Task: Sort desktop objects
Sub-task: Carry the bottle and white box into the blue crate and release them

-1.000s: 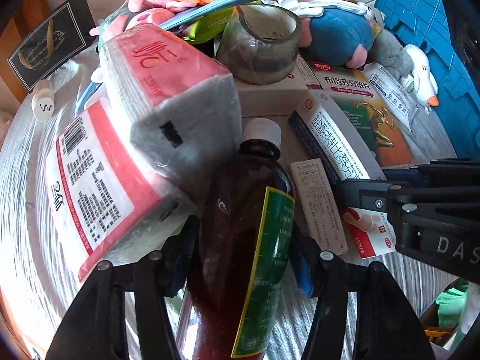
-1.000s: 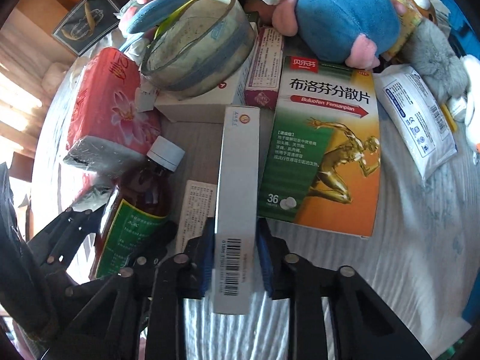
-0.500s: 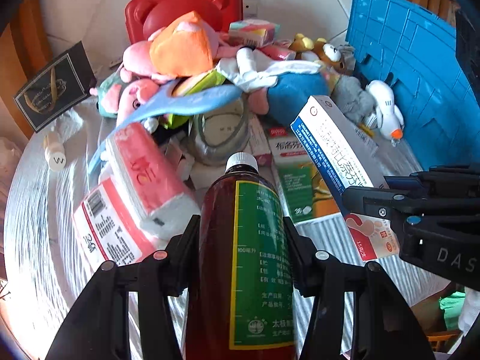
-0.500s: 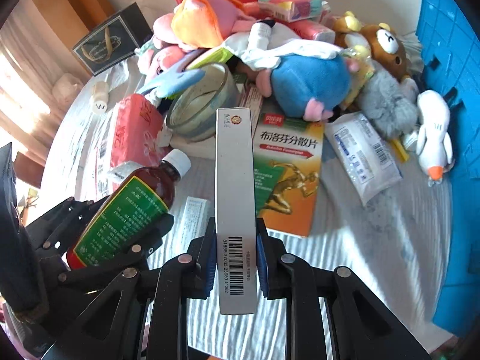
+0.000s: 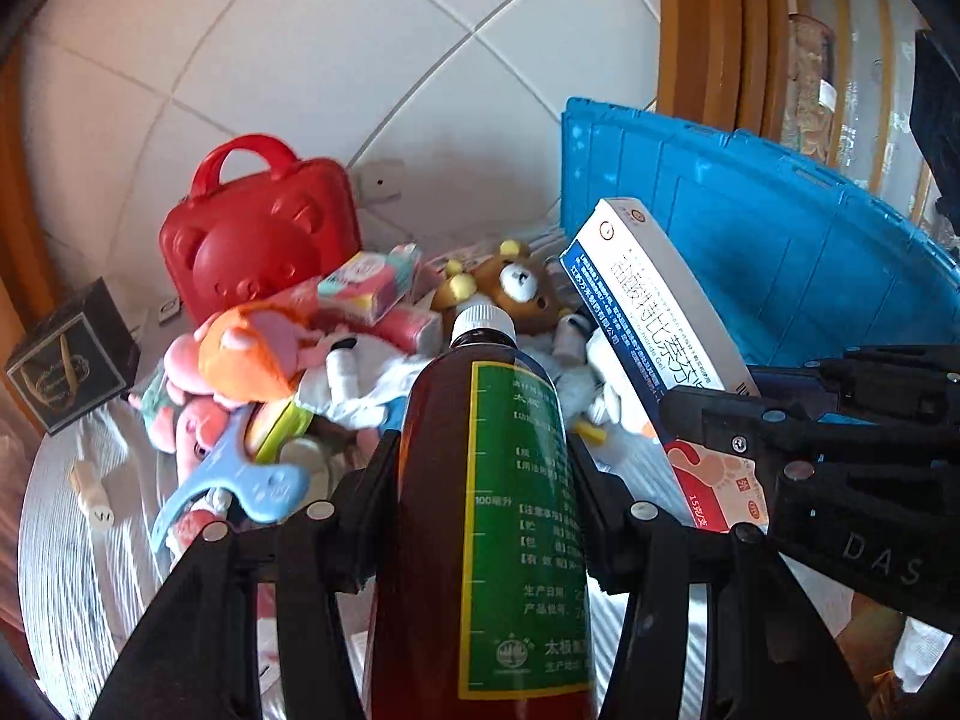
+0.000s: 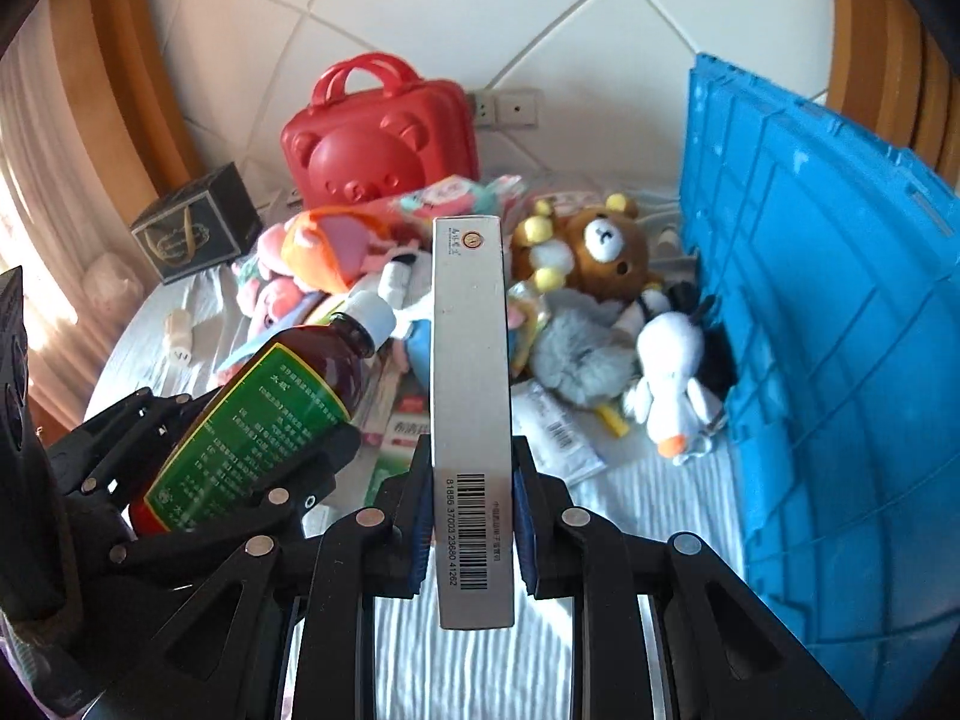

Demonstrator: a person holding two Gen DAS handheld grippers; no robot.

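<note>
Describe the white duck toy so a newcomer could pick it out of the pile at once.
Find the big blue crate at the right of the table. The white duck toy lies against its wall, at the pile's near right edge, beside a grey furry plush. It alone has an orange beak.

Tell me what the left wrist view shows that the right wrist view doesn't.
Only the left wrist view: the blue printed face of the medicine box and the light blue plastic tool. Only the right wrist view: the box's barcode, the white duck plush and grey plush. Both: brown syrup bottle, red bear case, blue crate.
</note>
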